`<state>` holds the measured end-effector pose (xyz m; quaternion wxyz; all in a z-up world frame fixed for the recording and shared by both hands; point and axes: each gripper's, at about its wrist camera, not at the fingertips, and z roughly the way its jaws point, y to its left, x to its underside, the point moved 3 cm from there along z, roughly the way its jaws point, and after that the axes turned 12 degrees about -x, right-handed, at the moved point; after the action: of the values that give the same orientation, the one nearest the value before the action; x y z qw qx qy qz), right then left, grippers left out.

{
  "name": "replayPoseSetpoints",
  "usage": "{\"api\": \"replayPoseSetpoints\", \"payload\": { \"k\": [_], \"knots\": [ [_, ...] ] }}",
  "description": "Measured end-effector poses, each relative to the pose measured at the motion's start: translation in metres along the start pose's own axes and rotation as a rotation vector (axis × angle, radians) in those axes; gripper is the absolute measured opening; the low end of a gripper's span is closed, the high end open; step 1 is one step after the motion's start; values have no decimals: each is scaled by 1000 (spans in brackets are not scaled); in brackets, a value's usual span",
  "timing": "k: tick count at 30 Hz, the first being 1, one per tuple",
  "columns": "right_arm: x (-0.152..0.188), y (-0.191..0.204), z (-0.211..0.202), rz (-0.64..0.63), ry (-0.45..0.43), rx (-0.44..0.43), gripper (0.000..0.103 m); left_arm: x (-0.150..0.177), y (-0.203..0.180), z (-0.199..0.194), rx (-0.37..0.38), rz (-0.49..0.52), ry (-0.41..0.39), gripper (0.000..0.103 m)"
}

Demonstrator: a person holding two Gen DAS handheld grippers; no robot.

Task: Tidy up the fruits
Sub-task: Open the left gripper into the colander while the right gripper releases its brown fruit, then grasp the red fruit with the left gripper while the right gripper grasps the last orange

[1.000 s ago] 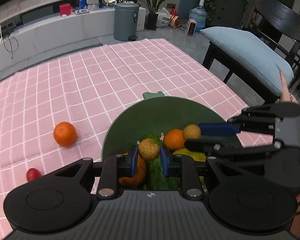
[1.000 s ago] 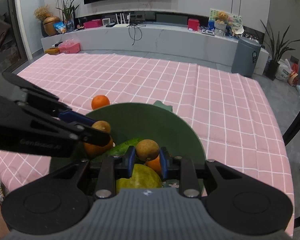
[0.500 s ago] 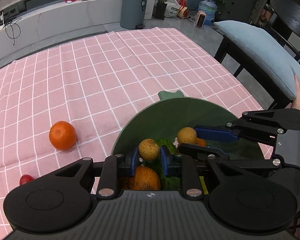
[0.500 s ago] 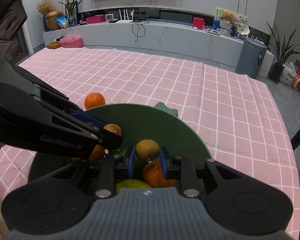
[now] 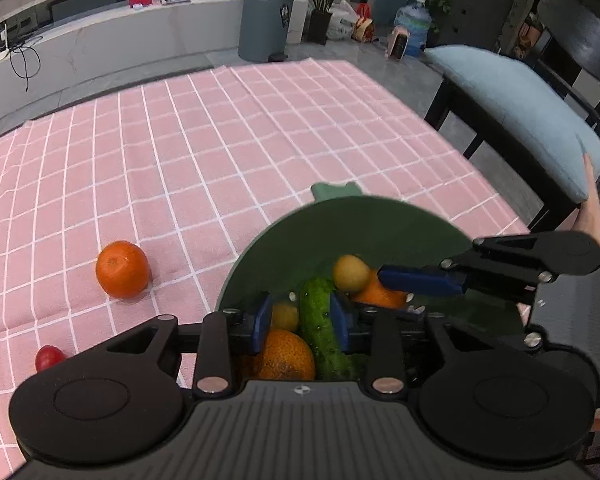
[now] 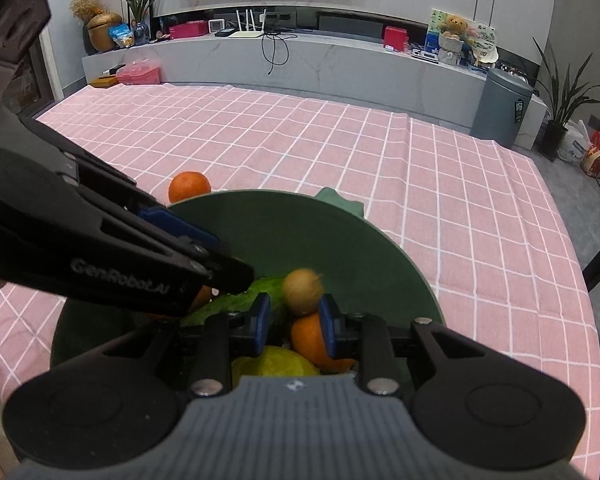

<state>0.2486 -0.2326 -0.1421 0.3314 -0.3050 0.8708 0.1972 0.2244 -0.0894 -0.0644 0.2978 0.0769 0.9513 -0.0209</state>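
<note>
A green bowl (image 5: 380,224) on the pink checked cloth holds oranges, a cucumber (image 5: 320,320) and a yellow fruit (image 6: 276,364). My left gripper (image 5: 300,322) is open over the bowl; a small yellow-brown fruit (image 5: 285,316) lies loose below its left pad. My right gripper (image 6: 293,316) is open over the bowl; a blurred small brown fruit (image 6: 302,290) sits free between its fingertips above an orange (image 6: 308,338). That fruit also shows in the left wrist view (image 5: 350,273). A loose orange (image 5: 122,268) and a small red fruit (image 5: 49,357) lie on the cloth to the left.
A chair with a blue cushion (image 5: 516,112) stands right of the table. A grey bin (image 5: 266,22) and a long white counter (image 6: 300,60) are beyond the far edge. The pink cloth (image 5: 220,140) stretches far and left of the bowl.
Both grippers have opened and let go of their small brown fruits, which now drop or lie in the bowl. The left gripper's view has shifted slightly left of the bowl.
</note>
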Motion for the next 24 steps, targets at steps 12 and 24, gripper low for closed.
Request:
{"api": "replayPoseSetpoints", "payload": {
  "k": [12,24],
  "knots": [
    [-22,30,-41,-45,-85,56,56,6,27,-72,-58,-33,-180,64],
    [-66,79,-40,-126,-139,11,67,28,102,-95,-176,-149,-250,70]
  ]
}}
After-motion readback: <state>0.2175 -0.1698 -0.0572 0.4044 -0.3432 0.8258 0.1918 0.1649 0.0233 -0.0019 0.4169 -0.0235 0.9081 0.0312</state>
